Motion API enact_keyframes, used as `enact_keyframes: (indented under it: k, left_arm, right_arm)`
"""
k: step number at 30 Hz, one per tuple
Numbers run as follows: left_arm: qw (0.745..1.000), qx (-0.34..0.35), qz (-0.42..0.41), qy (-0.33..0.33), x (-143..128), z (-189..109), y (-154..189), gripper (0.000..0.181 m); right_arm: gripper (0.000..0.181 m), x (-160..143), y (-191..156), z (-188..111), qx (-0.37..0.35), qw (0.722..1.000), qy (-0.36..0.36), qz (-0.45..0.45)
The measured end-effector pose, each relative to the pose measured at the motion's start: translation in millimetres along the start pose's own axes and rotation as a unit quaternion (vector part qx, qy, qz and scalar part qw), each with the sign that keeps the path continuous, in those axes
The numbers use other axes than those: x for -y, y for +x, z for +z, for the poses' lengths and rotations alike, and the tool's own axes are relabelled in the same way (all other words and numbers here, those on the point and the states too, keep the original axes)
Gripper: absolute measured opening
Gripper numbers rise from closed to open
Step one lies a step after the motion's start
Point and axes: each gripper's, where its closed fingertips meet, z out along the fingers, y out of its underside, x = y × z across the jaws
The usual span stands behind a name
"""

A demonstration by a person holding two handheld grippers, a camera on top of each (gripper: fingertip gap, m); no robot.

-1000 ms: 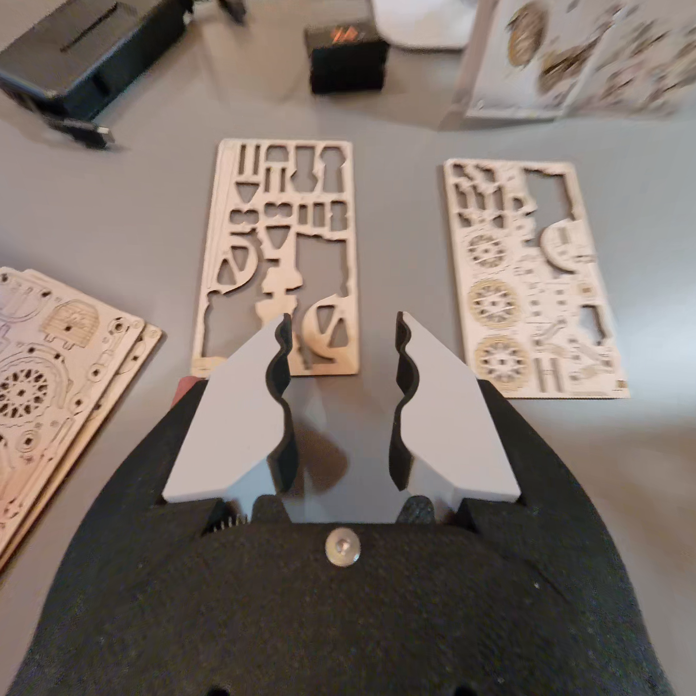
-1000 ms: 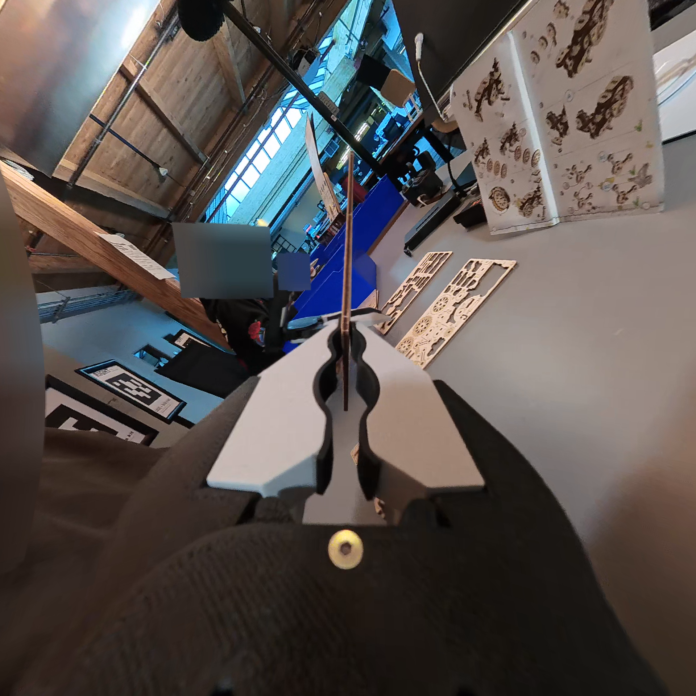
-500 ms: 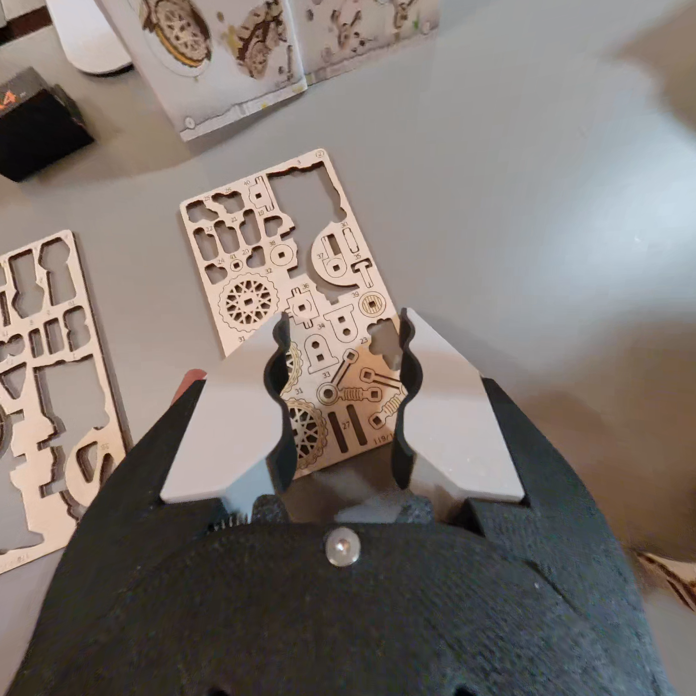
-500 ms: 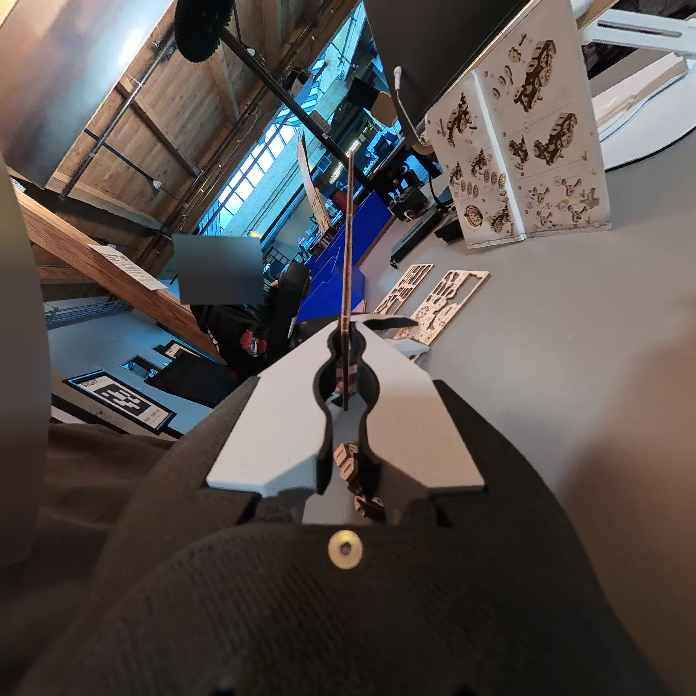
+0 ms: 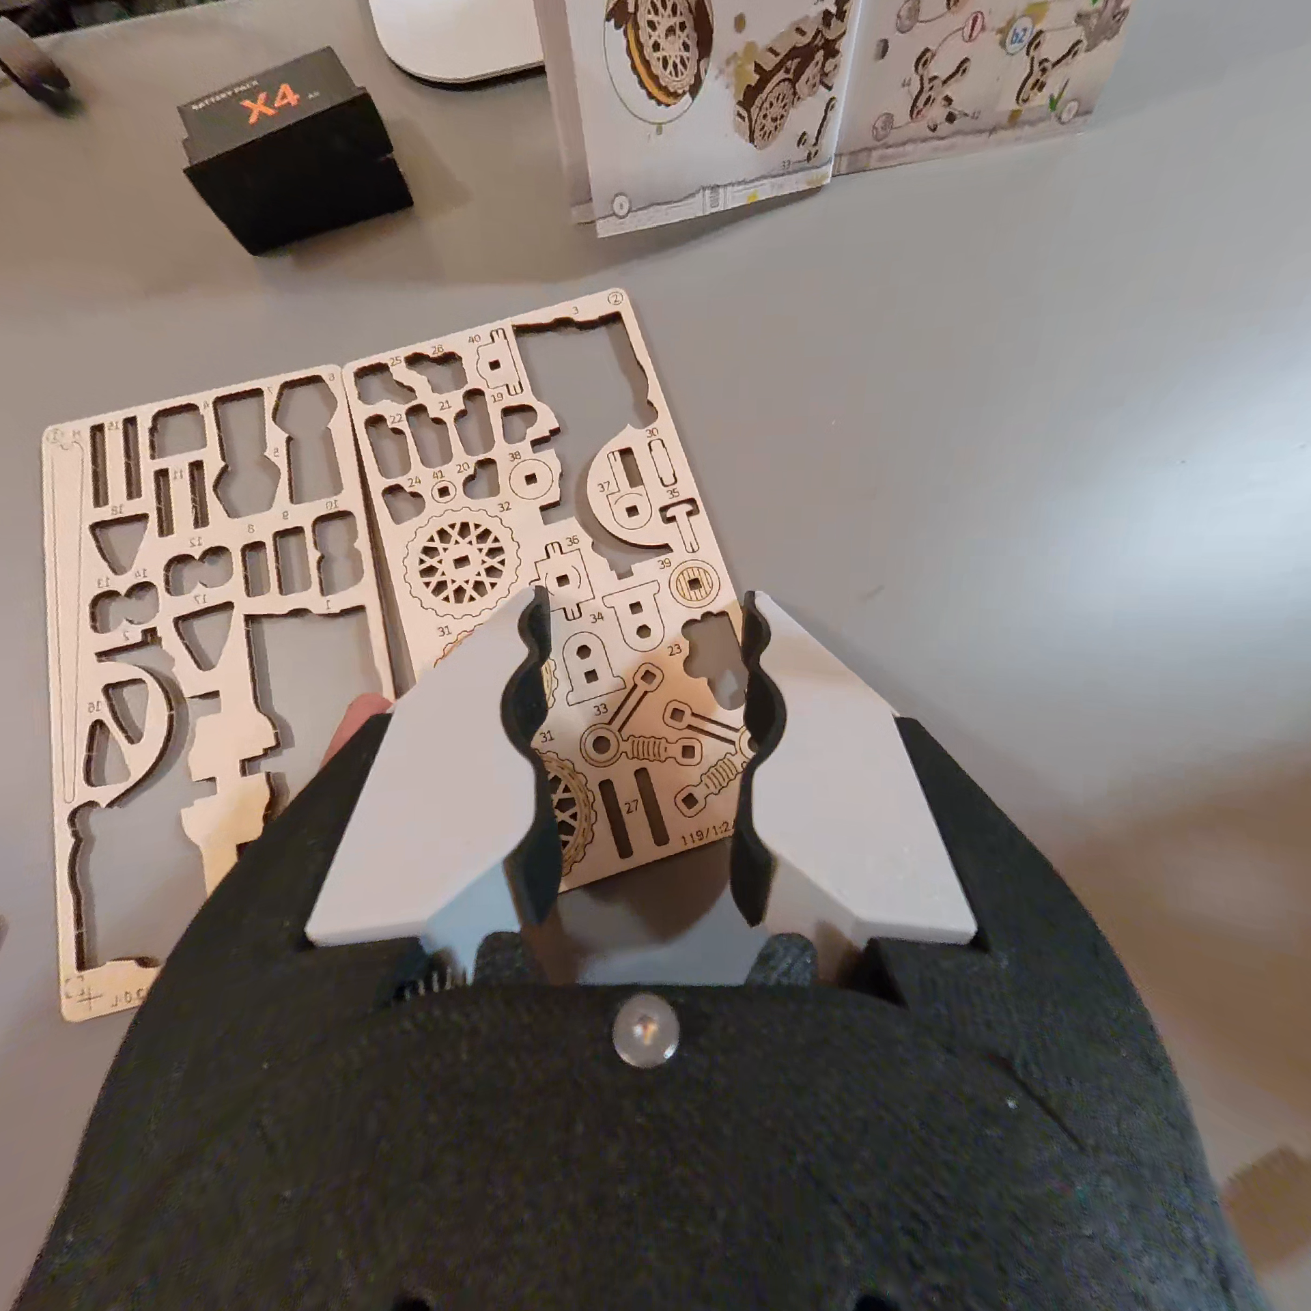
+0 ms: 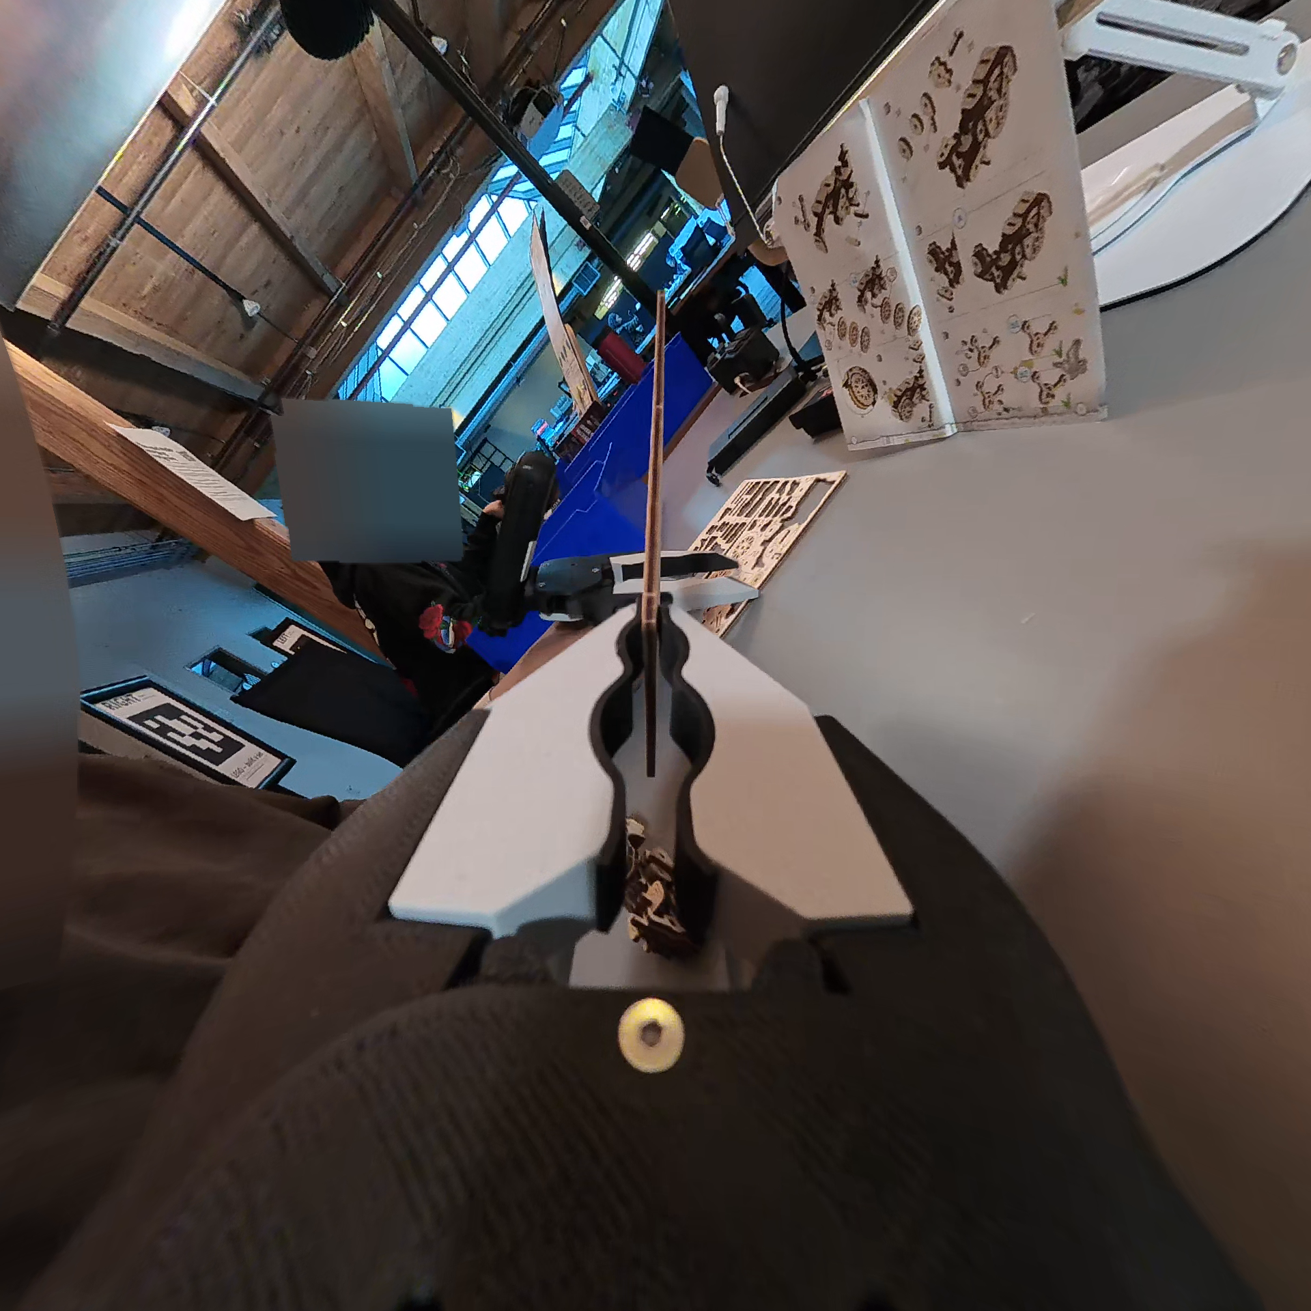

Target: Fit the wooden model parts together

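Left hand-held gripper [image 5: 642, 745]: released above parts sheet [image 5: 525, 539] on table [image 5: 993, 496]; right hand-held gripper [image 6: 651, 624]: clenched on wooden panel [image 6: 654, 454], seen edge-on, shape indiscernible

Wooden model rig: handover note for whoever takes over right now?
Left gripper: open, empty, over the near end of the right parts sheet.
Right gripper: shut on a thin wooden sheet, held edge-on off the grey table.
Left parts sheet lies flat beside the other; many slots empty.
Instruction booklet stands behind.
No joined parts visible; fitting remains.
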Motion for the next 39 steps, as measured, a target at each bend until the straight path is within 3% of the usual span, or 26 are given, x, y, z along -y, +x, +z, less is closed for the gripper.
enact_keyframes:
  k: [6,11,14,18,22,25,27,30,32,36,39]
  left_arm:
    - [0.999,-0.025,-0.013,0.024,4,-6,9,0.060]
    - [0.983,-0.108,-0.030,0.148,29,-50,51,0.063]
    - [0.948,-0.238,-0.054,0.204,32,-78,93,0.072]
    - [0.898,-0.361,-0.117,0.220,39,-96,113,0.071]
    - [0.830,-0.446,-0.199,0.270,58,-122,97,0.046]
    - [0.797,-0.451,-0.251,0.314,63,-130,63,0.007]
    - [0.777,-0.471,-0.265,0.323,62,-134,48,0.001]
    - [0.786,-0.479,-0.239,0.311,54,-127,36,0.000]
    - [0.796,-0.486,-0.197,0.301,48,-122,37,0.000]
    - [0.799,-0.509,-0.159,0.279,50,-108,45,0.000]
    - [0.812,-0.502,-0.141,0.263,55,-96,50,0.000]
  right_arm:
    - [0.000,-3,-3,3,0.003,1.000,0.002,0.005]
    - [0.000,-13,-13,19,0.020,0.999,0.010,0.030]
    - [0.001,-18,-14,36,0.024,0.999,0.005,0.037]
    - [0.000,-23,-17,63,0.037,0.999,-0.010,0.022]
    - [0.000,-33,-29,95,0.097,0.993,-0.056,0.029]
    - [0.000,-39,-35,117,0.136,0.986,-0.091,0.021]
    - [0.006,-51,-38,129,0.157,0.977,-0.142,0.008]
    - [0.051,-58,-38,138,0.187,0.961,-0.202,-0.015]
    - [0.059,-50,-29,148,0.170,0.964,-0.198,-0.049]
    - [0.045,-37,-16,167,0.164,0.965,-0.171,-0.114]
    - [0.016,-39,-14,166,0.194,0.960,-0.161,-0.121]
